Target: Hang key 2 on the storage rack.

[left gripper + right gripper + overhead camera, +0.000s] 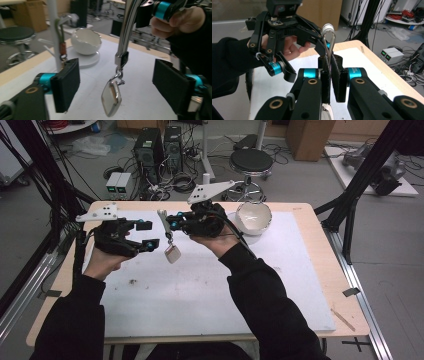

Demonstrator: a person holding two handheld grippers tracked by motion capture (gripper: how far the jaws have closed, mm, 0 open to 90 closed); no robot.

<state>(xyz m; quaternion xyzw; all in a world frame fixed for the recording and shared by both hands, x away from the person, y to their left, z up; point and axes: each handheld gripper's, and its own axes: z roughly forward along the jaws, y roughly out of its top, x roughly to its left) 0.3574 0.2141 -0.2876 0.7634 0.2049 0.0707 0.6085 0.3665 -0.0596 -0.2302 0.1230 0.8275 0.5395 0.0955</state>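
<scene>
Silver keychain (169, 240) hangs at centre frame, pinched in my right claw (172, 224); my left claw (148, 234) gapes around its tag, not touching.

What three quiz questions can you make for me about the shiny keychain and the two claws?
1. True or false: the right claw is shut on the keychain strap.
2. In the left gripper view, what hangs between the open pads of the left claw? A) the metal tag B) a spoon C) a pencil
3. What white thing stands on the table behind the hands?

Key: 1 true. 2 A. 3 the white bowl with a jagged rim.
</scene>
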